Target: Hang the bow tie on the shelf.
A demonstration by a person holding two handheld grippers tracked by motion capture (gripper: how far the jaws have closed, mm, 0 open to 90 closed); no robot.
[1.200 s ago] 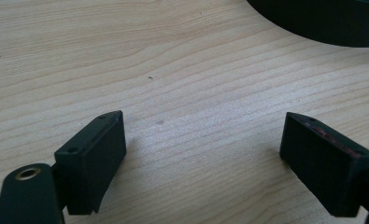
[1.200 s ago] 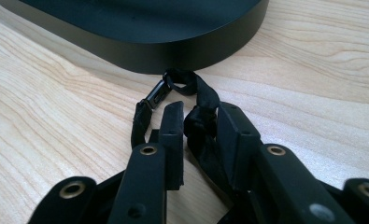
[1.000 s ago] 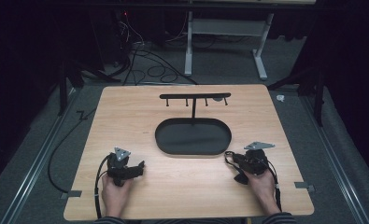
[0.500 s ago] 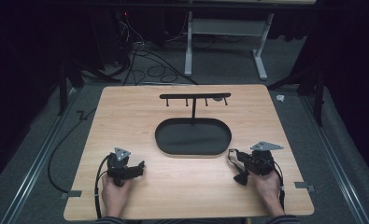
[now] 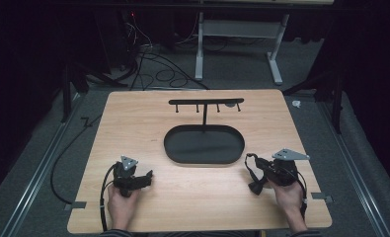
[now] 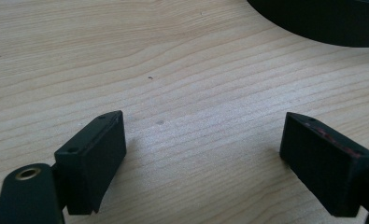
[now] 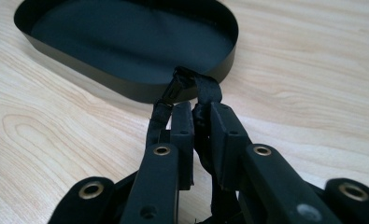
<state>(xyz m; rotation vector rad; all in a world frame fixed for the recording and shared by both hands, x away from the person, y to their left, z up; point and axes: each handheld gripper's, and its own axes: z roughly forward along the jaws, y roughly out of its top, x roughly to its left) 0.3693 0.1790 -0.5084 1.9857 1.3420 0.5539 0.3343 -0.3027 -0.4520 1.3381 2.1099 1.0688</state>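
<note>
You're pinching a black strap (image 7: pixel 205 91) in the right tongs (image 7: pixel 194 116), lifting it toward the stand's oval tray (image 5: pixel 173 148); left tongs (image 6: pixel 201 149) are resting spread on the desk (image 5: pixel 133 118).

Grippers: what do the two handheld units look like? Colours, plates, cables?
Both are black. The left gripper and the right gripper each carry a grey three-cornered plate on top and trail a black cable. Jaws are blocky black pads; brass-coloured rivets show on the linkages. Striped cuffs show at the bottom edge.

table (image 5: pixel 148 118) | cables on floor (image 5: pixel 155 69) | metal frame legs (image 5: pixel 237 49)
</note>
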